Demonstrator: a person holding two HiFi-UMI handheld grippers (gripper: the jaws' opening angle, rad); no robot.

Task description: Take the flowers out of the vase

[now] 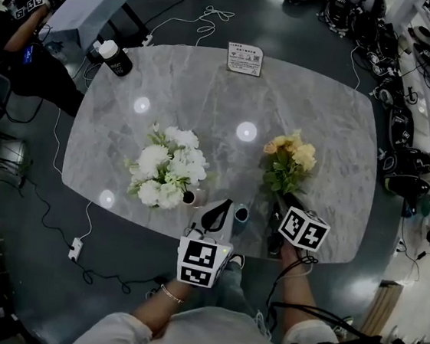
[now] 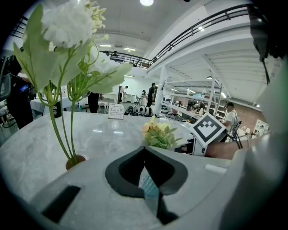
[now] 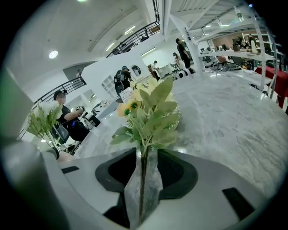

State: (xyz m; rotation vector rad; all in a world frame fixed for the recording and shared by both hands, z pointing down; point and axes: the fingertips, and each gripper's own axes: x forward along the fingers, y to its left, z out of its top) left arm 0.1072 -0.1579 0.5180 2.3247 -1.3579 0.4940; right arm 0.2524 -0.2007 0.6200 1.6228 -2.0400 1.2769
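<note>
Keeping the left gripper [image 1: 223, 207] clamped on the blue vase [image 1: 241, 213], ease the open right gripper [image 1: 278, 213] back toward 6 o'clock off the stem of the yellow flowers [image 1: 287, 159].

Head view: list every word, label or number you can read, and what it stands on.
None can be read.
Card on the table: print too small to read.
Bottle: no print made out.
Marker cubes: square patterns, no words.

1. Flower bunches: 2, i.e. white bunch [image 1: 167, 171] & yellow bunch [image 1: 287, 160].
2. Grippers: 2, i.e. left gripper [image 1: 222, 208] & right gripper [image 1: 281, 207].
3. Brown vase [image 1: 189, 197]: 1.
4. Table [image 1: 337, 119]: 1.
5. Bottle [image 1: 115, 57]: 1.
6. Sign card [image 1: 245, 58]: 1.
</note>
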